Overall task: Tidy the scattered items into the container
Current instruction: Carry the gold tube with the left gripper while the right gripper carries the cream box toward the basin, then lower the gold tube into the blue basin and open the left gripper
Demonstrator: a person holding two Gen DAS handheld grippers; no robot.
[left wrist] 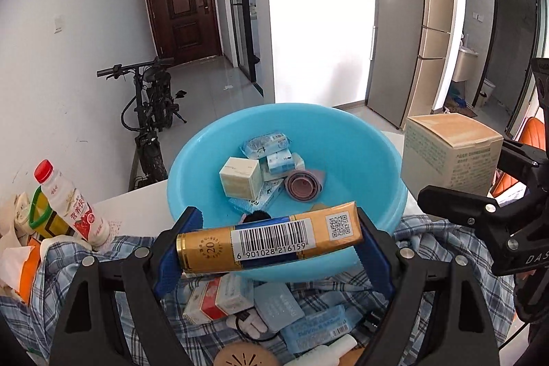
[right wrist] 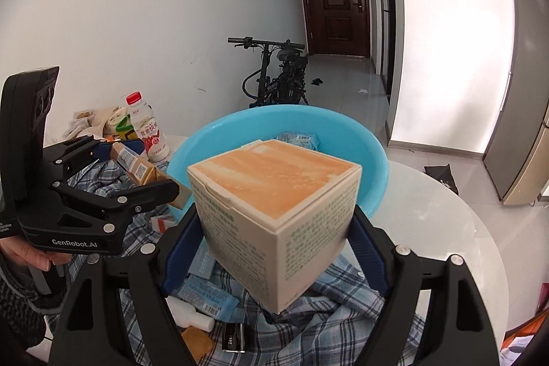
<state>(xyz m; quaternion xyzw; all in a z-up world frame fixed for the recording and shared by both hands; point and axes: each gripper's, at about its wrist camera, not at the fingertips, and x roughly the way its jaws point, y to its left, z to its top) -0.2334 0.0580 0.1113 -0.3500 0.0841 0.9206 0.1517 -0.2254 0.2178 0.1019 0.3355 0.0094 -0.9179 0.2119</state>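
Gold pack (left wrist: 271, 240) between hand-held gripper (left wrist: 274, 249) fingers

Both grippers are matte black with silver screws and blue inner pads; left gripper (right wrist: 161, 180) reads "GenRobot.AI" (white lettering), above a dark grey knitted sleeve (right wrist: 20, 294).

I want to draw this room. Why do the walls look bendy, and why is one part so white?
Both wrist views use fisheye lenses, curving walls and darkening the corners; in the left wrist view the wall behind the blue basin glares white; in the right wrist view the box print looks blurry.
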